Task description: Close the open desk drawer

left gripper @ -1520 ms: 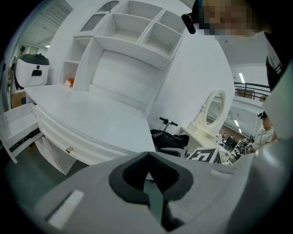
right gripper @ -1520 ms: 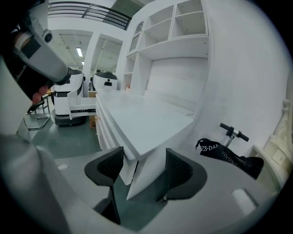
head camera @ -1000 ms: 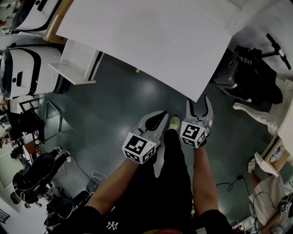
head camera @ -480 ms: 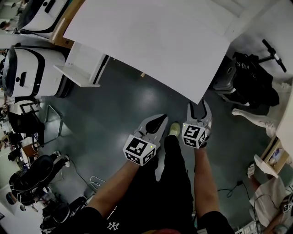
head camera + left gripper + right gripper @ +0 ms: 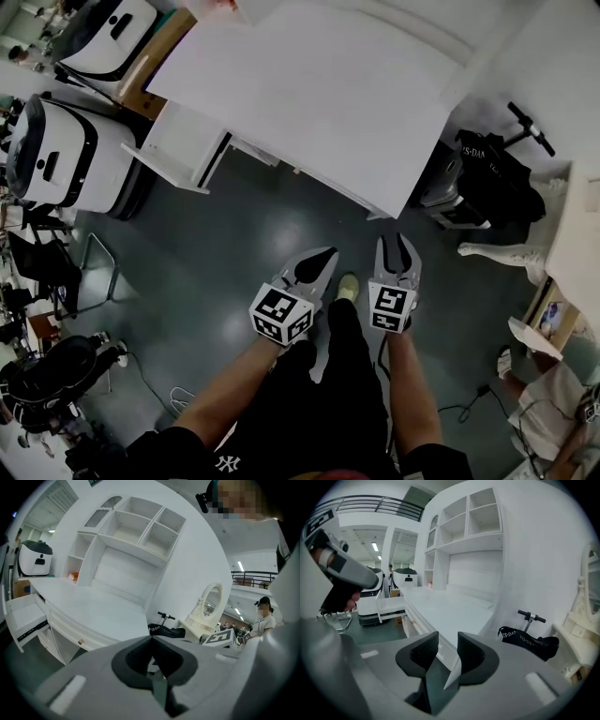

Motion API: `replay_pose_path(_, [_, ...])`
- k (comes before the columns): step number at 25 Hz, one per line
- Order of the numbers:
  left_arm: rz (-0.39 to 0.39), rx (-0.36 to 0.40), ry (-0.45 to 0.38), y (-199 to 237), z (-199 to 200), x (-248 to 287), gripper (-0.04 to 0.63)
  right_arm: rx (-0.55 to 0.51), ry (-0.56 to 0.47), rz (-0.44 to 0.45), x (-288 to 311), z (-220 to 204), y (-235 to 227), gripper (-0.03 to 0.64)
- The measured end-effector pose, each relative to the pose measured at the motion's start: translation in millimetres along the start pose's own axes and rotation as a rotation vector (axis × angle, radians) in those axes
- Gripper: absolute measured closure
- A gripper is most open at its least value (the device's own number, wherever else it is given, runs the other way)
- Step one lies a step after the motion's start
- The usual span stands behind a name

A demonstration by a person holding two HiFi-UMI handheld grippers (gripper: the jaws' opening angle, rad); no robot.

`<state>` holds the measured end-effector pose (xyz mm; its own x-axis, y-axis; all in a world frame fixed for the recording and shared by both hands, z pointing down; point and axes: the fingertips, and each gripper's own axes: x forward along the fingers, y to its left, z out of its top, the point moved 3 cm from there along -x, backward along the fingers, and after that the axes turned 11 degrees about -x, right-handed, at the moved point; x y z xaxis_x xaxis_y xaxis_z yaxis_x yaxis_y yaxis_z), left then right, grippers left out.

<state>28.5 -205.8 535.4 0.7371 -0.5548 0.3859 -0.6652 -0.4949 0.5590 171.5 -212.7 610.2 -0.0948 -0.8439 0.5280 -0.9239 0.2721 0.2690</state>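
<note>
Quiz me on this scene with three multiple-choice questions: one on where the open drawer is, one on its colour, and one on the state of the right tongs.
1. In the head view, the open drawer sticks out of which part of the desk?
A. its left end
B. its middle
C. its right end

2. What colour is the drawer?
A. black
B. white
C. brown

3. How are the right tongs?
A. shut on the drawer
B. shut, empty
C. open, empty

Answers:
1 A: it juts out at the desk's left end in that picture.
2 B: it is white like the desk.
3 C: the right gripper view shows a gap between the jaws and nothing held in it.
</note>
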Motion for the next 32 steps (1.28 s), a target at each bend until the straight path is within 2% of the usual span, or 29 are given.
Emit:
replay_pose_path(5, [-0.017, 0.015, -0.017, -17, 6, -36, 0.595, 0.078, -0.061, 0.013, -50, 34, 13, 0.531])
replay_pose_path(12, [-0.015, 0.015, -0.054, -36, 20, -99, 0.595, 0.100, -0.150, 0.055, -117, 81, 51, 0.592])
replay_pose_path(18, [-0.023, 0.028, -0.088, -50, 39, -150, 0.595, 0.150, -0.190, 0.113, -163, 122, 85, 0.592])
replay_pose_path(25, [-0.039, 0.063, -0.137, -76, 62, -197, 0.595, 0.188, -0.282, 0.129, -216, 177, 98, 0.592])
replay_pose_path(32, [-0.103, 0.081, -0.194, -108, 77, -228, 0.595, 0.183, -0.344, 0.128, -253, 202, 109, 0.594])
